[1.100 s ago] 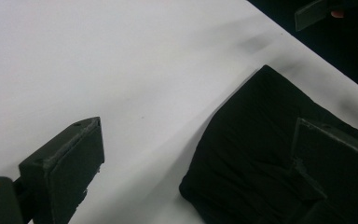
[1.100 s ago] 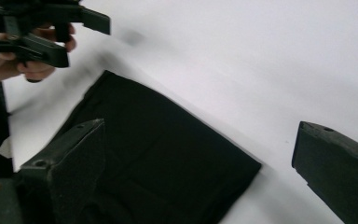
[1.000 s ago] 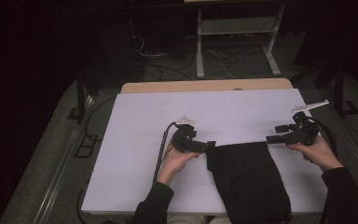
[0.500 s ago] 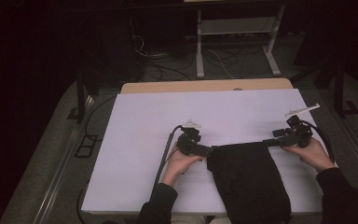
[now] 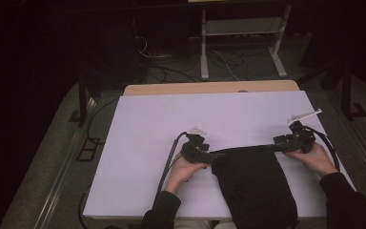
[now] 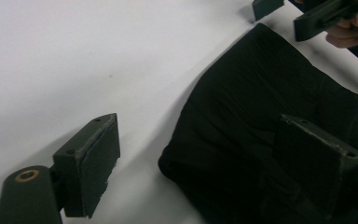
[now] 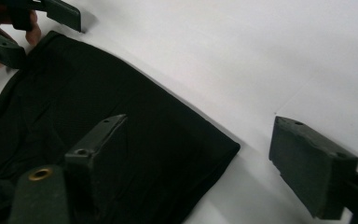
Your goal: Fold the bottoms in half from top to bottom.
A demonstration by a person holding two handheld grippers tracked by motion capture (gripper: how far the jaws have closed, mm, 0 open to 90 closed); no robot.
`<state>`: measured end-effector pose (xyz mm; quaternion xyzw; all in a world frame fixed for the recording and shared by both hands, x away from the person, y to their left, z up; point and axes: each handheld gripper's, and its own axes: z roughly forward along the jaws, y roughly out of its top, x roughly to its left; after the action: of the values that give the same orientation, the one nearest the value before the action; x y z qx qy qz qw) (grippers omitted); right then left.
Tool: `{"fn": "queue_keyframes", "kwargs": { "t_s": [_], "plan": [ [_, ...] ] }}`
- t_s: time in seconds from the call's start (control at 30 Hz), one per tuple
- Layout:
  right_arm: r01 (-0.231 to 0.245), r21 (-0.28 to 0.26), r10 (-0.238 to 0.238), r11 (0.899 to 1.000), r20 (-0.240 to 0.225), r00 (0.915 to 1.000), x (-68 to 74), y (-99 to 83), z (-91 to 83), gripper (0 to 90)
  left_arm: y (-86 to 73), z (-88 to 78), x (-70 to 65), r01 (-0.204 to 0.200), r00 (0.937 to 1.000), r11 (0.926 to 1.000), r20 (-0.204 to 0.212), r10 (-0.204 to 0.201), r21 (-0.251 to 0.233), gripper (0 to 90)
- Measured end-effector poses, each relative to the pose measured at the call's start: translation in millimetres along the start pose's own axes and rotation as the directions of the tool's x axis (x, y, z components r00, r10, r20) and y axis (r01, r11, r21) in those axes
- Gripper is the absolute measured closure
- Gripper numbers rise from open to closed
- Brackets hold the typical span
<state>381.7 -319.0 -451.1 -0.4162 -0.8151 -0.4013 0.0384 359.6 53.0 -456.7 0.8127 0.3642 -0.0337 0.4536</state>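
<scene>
Black cloth [image 5: 255, 183], long axis toward person

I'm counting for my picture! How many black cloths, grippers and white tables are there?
Black cloth: 1
Grippers: 2, the left gripper and the right gripper
White table: 1
Total: 4

No writing, label, brand, number or sign can be read anywhere in these pictures. The black cloth [image 5: 255, 183], the white table cover [image 5: 181, 119] and the jaw pads of both grippers show plain, unmarked surfaces.
</scene>
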Motion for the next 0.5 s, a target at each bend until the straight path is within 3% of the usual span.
{"fn": "queue_keyframes", "kwargs": {
  "t_s": [0.2, 0.33, 0.43, 0.5],
  "plan": [
    [0.027, 0.026, -0.027, 0.999, -0.003, 0.9996, 2.6, 0.7, 7.3, 33.7, -0.5, 2.6, -0.8, -0.002, 1.0000, 0.9999, 0.003, 0.002, 0.014, 32.5],
    [0.057, 0.046, -0.056, 0.997, -0.007, 0.9984, 6.5, 1.3, 10.4, 51.2, -1.5, 6.0, -2.7, -0.025, 0.9996, 0.9991, 0.016, 0.025, 0.035, 50.3],
    [0.065, 0.063, -0.065, 0.996, -0.011, 0.9978, 7.5, 1.0, 11.4, 70.8, -1.4, 6.7, -3.5, -0.035, 0.9988, 0.9982, -0.034, 0.037, 0.048, 68.1],
    [0.065, 0.073, -0.064, 0.995, -0.022, 0.9977, 7.9, 0.3, 11.0, 82.1, -1.0, 6.0, -4.4, -0.032, 0.9991, 0.9989, -0.026, 0.033, 0.034, 82.4]
  ]
}}
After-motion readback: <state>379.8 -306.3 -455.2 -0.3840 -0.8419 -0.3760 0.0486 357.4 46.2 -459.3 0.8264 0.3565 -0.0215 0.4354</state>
